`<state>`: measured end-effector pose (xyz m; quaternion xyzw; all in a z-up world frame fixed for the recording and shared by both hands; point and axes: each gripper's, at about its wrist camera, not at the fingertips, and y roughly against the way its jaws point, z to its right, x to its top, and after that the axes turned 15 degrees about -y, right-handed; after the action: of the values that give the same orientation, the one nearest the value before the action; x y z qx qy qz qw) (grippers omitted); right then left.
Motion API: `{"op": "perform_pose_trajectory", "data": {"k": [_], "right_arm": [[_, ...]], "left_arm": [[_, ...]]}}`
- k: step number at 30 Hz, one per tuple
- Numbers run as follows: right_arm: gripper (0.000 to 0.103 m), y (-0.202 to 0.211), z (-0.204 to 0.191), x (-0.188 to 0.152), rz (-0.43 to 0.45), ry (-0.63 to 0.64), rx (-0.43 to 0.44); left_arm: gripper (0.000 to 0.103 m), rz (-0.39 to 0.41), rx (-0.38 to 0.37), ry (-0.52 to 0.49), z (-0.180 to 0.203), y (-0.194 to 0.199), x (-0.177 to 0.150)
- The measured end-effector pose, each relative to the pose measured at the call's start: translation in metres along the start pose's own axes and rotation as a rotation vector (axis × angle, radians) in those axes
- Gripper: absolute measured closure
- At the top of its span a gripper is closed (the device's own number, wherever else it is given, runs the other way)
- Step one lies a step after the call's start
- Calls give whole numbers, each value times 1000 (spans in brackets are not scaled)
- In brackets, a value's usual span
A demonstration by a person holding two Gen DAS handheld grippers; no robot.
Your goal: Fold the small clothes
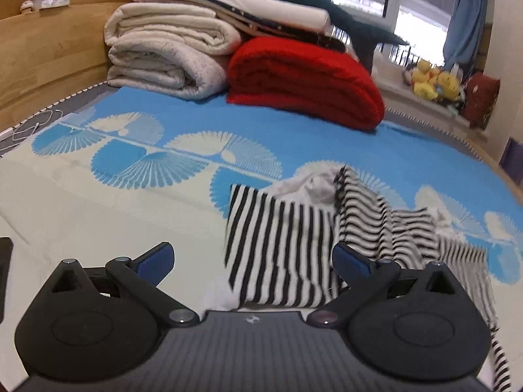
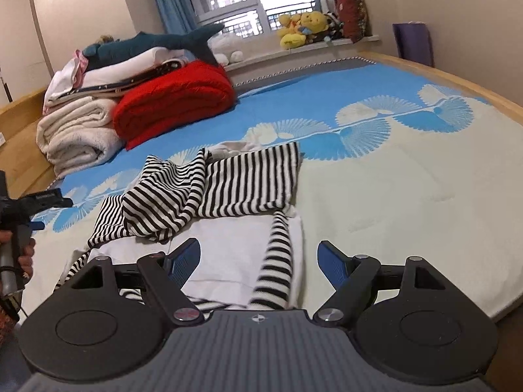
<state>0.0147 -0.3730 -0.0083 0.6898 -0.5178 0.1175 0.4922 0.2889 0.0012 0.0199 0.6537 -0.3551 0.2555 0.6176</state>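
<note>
A black-and-white striped small garment (image 1: 281,245) lies crumpled on the blue and cream bed cover (image 1: 114,215), with its white inner side (image 2: 228,254) showing near me. My left gripper (image 1: 253,254) is open just above the garment's left edge; its right finger (image 1: 351,258) is over the striped cloth. My right gripper (image 2: 258,248) is open over the near part. A striped sleeve (image 2: 278,261) lies loose between its fingers, not pinched. The right wrist view shows the left gripper (image 2: 52,212) at the far left, held by a person's hand (image 2: 26,258).
At the bed's far end stand folded cream blankets (image 1: 163,55), a red blanket (image 1: 304,81) and a dark plush shark (image 2: 157,42). Yellow plush toys (image 2: 300,26) sit on the window sill. A wooden bed frame (image 1: 49,49) runs along the left.
</note>
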Motion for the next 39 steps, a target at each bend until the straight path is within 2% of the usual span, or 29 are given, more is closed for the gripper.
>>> {"op": "perform_pose_trajectory", "data": {"k": [3, 5, 11, 14, 16, 19, 21, 23, 24, 25, 26, 27, 29, 31, 32, 33, 35, 36, 38, 39], "right_arm": [[20, -32, -26, 9, -9, 21, 44], [20, -65, -51, 17, -36, 42, 30], [20, -168, -117, 30, -96, 85, 68], [22, -213, -126, 23, -149, 84, 74], [23, -237, -129, 18, -202, 83, 43], [23, -258, -135, 13, -223, 92, 3], [23, -266, -139, 10, -234, 109, 23], [38, -272, -142, 5, -263, 171, 34], [68, -274, -145, 2, -276, 204, 47], [102, -276, -148, 0, -284, 230, 56], [103, -276, -151, 0, -274, 262, 53], [103, -272, -154, 1, -232, 279, 41], [103, -260, -159, 12, -152, 285, 33], [103, -237, -161, 25, -65, 281, 53], [103, -224, -162, 31, -22, 290, 84], [103, -216, -162, 33, 10, 303, 99], [102, -214, -158, 34, 18, 297, 122], [102, -220, -155, 31, -18, 273, 120], [97, -239, -151, 22, -119, 238, 117], [92, -249, -151, 16, -173, 243, 108]], "left_arm": [[0, 15, -20, -5, 2, 0, 3], [0, 7, -34, -20, 6, -6, 6], [0, -59, -153, -35, 23, -39, 15], [0, -84, -232, -45, 38, -60, 22], [0, -116, -282, -60, 52, -78, 26], [0, -165, -397, -48, 68, -99, 21], [0, -211, -475, -37, 77, -110, 17], [1, -243, -528, -38, 87, -117, 14], [12, -243, -520, -44, 93, -119, 13], [55, -246, -506, -59, 98, -121, 12], [81, -267, -523, -63, 102, -124, 13], [95, -288, -560, -30, 101, -125, 13], [95, -270, -646, 67, 96, -116, 18], [94, -195, -692, 86, 89, -101, 24], [92, -180, -657, 61, 86, -99, 23], [92, -206, -555, 21, 86, -105, 19], [78, -341, -345, -54, 89, -134, 1], [65, -409, -303, -60, 87, -151, -13], [59, -386, -322, -33, 82, -152, -19], [38, -381, -321, -76, 86, -148, -15]]}}
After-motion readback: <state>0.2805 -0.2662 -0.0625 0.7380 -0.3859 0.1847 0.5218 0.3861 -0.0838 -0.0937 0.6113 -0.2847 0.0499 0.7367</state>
